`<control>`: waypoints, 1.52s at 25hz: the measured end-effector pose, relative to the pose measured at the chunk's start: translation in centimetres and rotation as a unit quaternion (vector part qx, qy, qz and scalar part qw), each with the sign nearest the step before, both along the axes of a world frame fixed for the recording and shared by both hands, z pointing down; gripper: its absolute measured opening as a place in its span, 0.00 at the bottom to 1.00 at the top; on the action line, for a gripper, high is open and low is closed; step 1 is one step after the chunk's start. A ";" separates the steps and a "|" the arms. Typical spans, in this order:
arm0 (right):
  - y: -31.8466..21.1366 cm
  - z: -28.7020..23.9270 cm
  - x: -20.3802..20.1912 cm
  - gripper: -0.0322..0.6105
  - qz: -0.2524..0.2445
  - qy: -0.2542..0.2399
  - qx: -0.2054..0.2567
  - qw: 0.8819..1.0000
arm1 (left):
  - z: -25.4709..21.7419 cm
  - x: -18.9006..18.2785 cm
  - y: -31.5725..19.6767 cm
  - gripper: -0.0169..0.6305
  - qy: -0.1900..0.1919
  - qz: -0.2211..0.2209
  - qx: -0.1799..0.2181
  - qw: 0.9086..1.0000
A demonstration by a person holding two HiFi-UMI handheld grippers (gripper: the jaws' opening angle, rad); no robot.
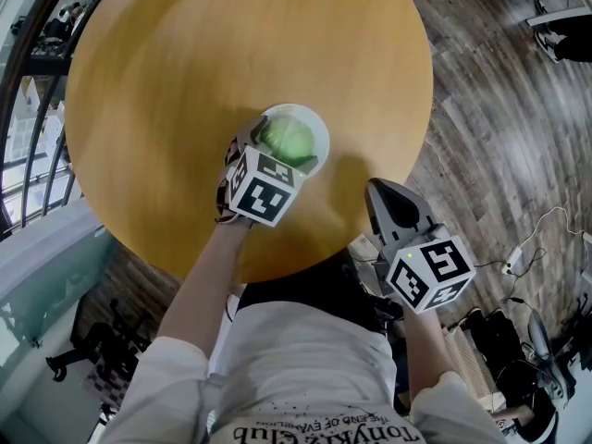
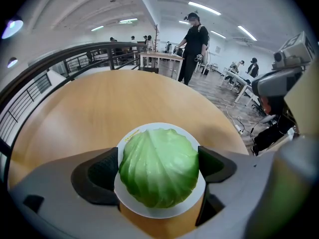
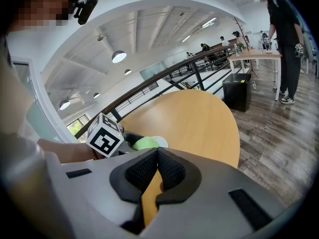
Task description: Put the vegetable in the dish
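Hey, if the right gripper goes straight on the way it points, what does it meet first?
Likely the table: the right gripper, fingers shut and empty, points low across its bare top, right of the cabbage. Height is unclear, so it may just skim over.

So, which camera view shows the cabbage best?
The left gripper view: the cabbage fills the middle, whole, over the white dish, with the left claw jaws against both its sides. The head view hides part of it behind that claw's marker cube. The right gripper view shows only a green sliver beside the cube.
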State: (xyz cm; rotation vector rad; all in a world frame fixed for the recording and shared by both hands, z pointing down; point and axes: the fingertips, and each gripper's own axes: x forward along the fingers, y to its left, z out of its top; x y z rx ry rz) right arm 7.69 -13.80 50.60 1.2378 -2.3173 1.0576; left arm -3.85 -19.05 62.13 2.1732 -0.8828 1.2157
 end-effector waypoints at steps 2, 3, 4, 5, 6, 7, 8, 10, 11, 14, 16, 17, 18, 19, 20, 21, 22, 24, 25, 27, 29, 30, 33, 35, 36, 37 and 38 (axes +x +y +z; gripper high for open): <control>0.1 -0.2 -0.2 0.08 -0.001 0.000 0.001 1.000 | -0.5 -0.1 0.0 0.77 0.009 -0.007 0.000 1.000; 0.1 -0.4 -0.3 0.08 -0.002 -0.001 0.003 1.000 | -0.9 -0.1 0.0 0.77 0.018 -0.012 -0.001 1.000; 0.2 -0.5 -0.4 0.08 -0.004 -0.002 0.005 1.000 | -1.3 -0.1 0.1 0.77 0.029 -0.017 -0.003 0.999; 0.2 -0.6 -0.4 0.08 -0.005 -0.003 0.007 1.000 | -1.7 0.0 0.1 0.77 0.041 -0.023 -0.005 0.999; 0.2 -0.7 -0.5 0.08 -0.006 -0.003 0.008 1.000 | -2.1 0.1 0.2 0.77 0.052 -0.028 -0.008 0.998; 0.2 -0.8 -0.5 0.08 -0.007 -0.004 0.009 1.000 | -2.4 0.1 0.3 0.77 0.060 -0.034 -0.011 0.998; 0.2 -0.9 -0.6 0.08 -0.007 -0.004 0.009 1.000 | -2.7 0.0 0.4 0.77 0.065 -0.038 -0.011 0.997; 0.4 -1.2 -0.8 0.08 -0.009 -0.005 0.011 1.000 | -3.5 -0.3 0.9 0.77 0.066 -0.040 -0.004 0.997; 0.6 -1.5 -0.9 0.08 -0.010 -0.005 0.013 1.000 | -4.0 -0.5 1.2 0.77 0.065 -0.038 0.003 0.997; 1.3 -2.6 -0.9 0.08 -0.014 -0.006 0.020 1.000 | -5.9 -0.8 2.2 0.77 0.059 -0.032 0.027 0.997; 1.4 -3.3 -0.8 0.08 -0.016 -0.004 0.027 0.999 | -7.0 -0.9 2.4 0.77 0.058 -0.032 0.040 0.997; 1.5 -3.5 -0.8 0.08 -0.017 -0.004 0.031 0.999 | -7.5 -0.9 2.6 0.77 0.059 -0.032 0.044 0.997; 1.8 -3.8 -0.8 0.08 -0.018 -0.004 0.033 0.999 | -8.0 -0.9 3.0 0.77 0.060 -0.031 0.046 0.997; 2.2 -4.2 -0.7 0.08 -0.019 -0.004 0.034 0.999 | -8.5 -0.7 3.5 0.77 0.062 -0.028 0.047 0.997; 2.6 -4.6 -0.7 0.08 -0.020 -0.004 0.037 0.999 | -9.1 -0.5 4.0 0.77 0.063 -0.025 0.047 0.997; 3.0 -4.9 -0.6 0.08 -0.020 -0.005 0.040 0.999 | -9.7 -0.3 4.5 0.77 0.066 -0.022 0.049 0.996; 3.3 -5.3 -0.6 0.08 -0.021 -0.006 0.044 0.999 | -10.4 -0.2 4.8 0.77 0.069 -0.023 0.053 0.996; 3.7 -5.9 -0.7 0.08 -0.022 -0.007 0.052 0.998 | -11.6 -0.2 5.1 0.70 0.076 -0.033 0.067 0.994; 3.9 -6.2 -0.7 0.08 -0.023 -0.006 0.056 0.998 | -12.3 -0.4 5.3 0.61 0.078 -0.040 0.077 0.993; 4.4 -6.9 -0.8 0.08 -0.025 -0.005 0.062 0.998 | -13.6 -0.7 5.9 0.49 0.080 -0.050 0.096 0.991; 4.8 -7.8 -0.9 0.08 -0.026 -0.003 0.068 0.997 | -14.6 -0.9 6.9 0.42 0.090 -0.057 0.100 0.989; 5.0 -8.2 -0.9 0.08 -0.026 -0.003 0.071 0.997 | -15.1 -1.0 7.4 0.38 0.100 -0.062 0.099 0.988; 5.4 -9.4 -1.0 0.08 -0.028 0.000 0.081 0.996 | -16.8 -1.6 8.5 0.25 0.115 -0.082 0.105 0.984; 5.9 -10.1 -1.0 0.08 -0.029 0.003 0.088 0.996 | -18.0 -2.2 9.5 0.18 0.111 -0.088 0.119 0.983; 6.1 -10.4 -0.9 0.08 -0.029 0.005 0.091 0.995 | -18.5 -2.4 10.0 0.16 0.110 -0.089 0.125 0.982; 6.4 -10.8 -0.9 0.08 -0.029 0.006 0.093 0.995 | -19.1 -2.4 10.6 0.15 0.111 -0.089 0.129 0.981; 6.7 -11.0 -0.9 0.08 -0.030 0.008 0.095 0.995 | -19.6 -2.5 11.2 0.14 0.111 -0.089 0.132 0.981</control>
